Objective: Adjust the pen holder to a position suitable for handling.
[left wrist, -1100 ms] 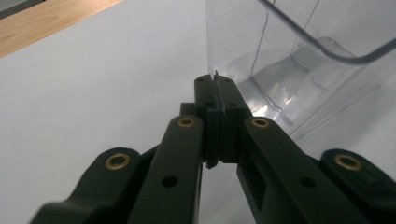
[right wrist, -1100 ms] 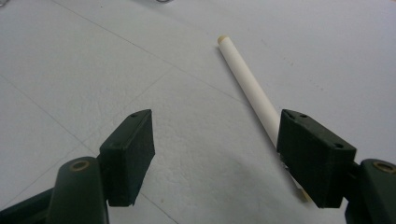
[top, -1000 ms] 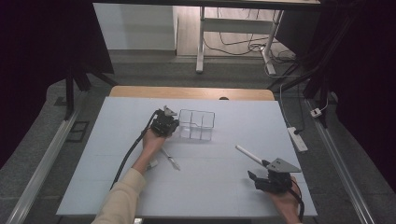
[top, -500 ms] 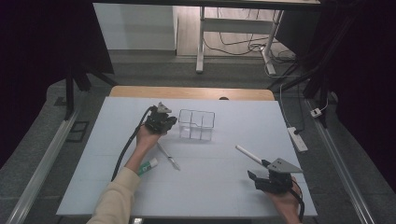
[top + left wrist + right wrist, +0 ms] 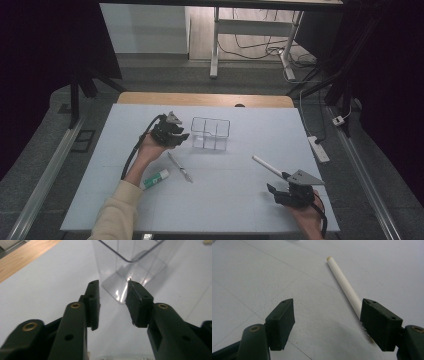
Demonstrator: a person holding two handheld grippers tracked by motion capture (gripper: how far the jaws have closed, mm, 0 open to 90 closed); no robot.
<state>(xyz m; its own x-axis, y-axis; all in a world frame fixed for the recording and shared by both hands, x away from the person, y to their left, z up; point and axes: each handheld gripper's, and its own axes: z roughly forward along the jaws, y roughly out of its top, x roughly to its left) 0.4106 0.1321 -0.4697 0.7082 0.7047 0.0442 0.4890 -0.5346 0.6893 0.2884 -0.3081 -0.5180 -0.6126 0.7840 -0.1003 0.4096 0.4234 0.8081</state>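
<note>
A clear plastic organiser box [image 5: 210, 133] with compartments stands in the middle of the white table [image 5: 240, 210]. My left gripper [image 5: 181, 135] is just left of it, held in a hand; its jaws are open and empty. In the left gripper view the box [image 5: 130, 267] rises just beyond my left gripper [image 5: 112, 290]. A white stick [image 5: 266, 166] lies at the right. My right gripper [image 5: 275, 194] rests near its closer end. It is wide open [image 5: 327, 312], and the stick [image 5: 343, 286] runs past the right jaw.
A thin silver pen [image 5: 180, 167] and a glue stick [image 5: 155, 178] with a green cap lie near the left forearm. A wooden strip [image 5: 205, 99] borders the table's far edge. A power strip [image 5: 318, 148] lies off the right side.
The left hand and gripper have shifted slightly left, which uncovers the glue stick under the forearm. The right gripper has not moved.
</note>
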